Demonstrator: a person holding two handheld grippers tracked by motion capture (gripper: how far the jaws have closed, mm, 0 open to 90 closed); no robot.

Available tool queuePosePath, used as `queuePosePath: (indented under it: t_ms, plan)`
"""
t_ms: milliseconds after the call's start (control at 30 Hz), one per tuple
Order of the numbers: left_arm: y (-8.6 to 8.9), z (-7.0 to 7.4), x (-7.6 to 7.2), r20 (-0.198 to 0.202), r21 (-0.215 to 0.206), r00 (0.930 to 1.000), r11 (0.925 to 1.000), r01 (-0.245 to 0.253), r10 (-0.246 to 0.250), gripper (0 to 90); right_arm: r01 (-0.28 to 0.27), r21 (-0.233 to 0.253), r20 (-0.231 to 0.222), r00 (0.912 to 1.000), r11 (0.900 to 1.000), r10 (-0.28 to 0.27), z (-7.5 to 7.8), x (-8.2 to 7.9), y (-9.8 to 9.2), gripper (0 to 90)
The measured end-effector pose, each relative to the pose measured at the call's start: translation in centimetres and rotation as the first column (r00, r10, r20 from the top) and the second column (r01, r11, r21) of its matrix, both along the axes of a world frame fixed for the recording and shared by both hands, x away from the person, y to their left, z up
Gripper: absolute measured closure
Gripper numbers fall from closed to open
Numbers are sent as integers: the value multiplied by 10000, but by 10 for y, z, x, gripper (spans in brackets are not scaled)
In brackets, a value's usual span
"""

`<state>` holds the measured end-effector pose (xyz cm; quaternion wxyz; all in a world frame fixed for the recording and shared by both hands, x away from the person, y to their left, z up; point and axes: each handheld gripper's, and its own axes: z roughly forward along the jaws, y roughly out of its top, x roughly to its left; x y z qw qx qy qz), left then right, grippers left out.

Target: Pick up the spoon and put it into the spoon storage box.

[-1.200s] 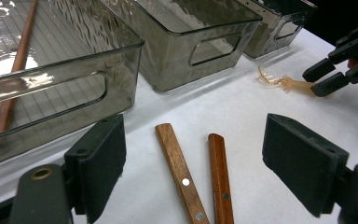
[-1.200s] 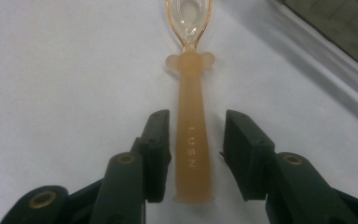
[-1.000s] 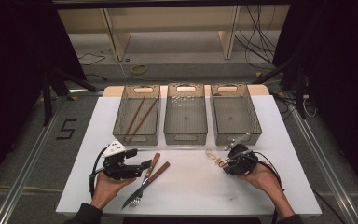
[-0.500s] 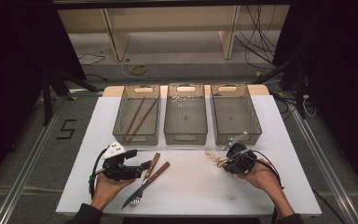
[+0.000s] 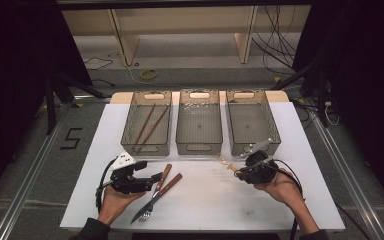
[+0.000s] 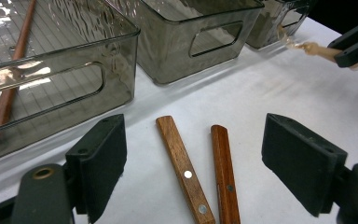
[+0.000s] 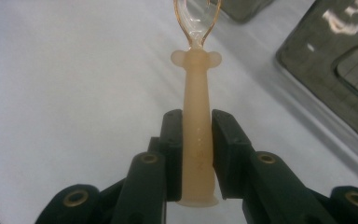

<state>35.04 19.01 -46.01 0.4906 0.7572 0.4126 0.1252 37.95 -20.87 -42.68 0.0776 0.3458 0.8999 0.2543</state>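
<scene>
My left gripper (image 5: 151, 177) rests open on the white table (image 5: 205, 210) at the front left. Its jaws straddle two wooden handles (image 6: 182, 169) of a fork (image 5: 150, 205) and a second utensil (image 5: 169, 184) without touching them. My right gripper (image 5: 241, 172) hovers at the front right, shut on the peach handle of a plastic utensil (image 7: 196, 140). The utensil's clear head (image 7: 196, 18) points away from the jaws, towards the middle bin (image 5: 199, 145). In the left gripper view the utensil (image 6: 310, 46) appears far off at the top right.
Three smoky clear bins stand in a row at the back of the table. The left bin (image 5: 128, 131) holds two brown chopsticks (image 5: 147, 125). The right bin (image 5: 275, 131) looks bare. The table's front edge is close behind both hands.
</scene>
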Motion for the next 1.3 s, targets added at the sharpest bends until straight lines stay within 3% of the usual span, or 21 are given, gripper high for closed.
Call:
queuePosePath:
  t_ms: [200,467,867,1300]
  plan:
    - [0,0,0,-31,86,10000,9999,56,-56,212,-44,382,436,9990,9993,27,13,2,4,758]
    - [0,-1,0,-70,78,10000,9999,70,-70,211,-32,769,1093,9940,9970,-52,32,17,14,758]
    - [-1,-1,0,-98,124,9999,9998,121,-120,209,187,969,1625,9861,9951,-343,49,49,32,757]
    - [-1,-2,0,-93,176,9998,9997,151,-149,209,488,1123,1761,9820,9925,-682,56,74,45,757]
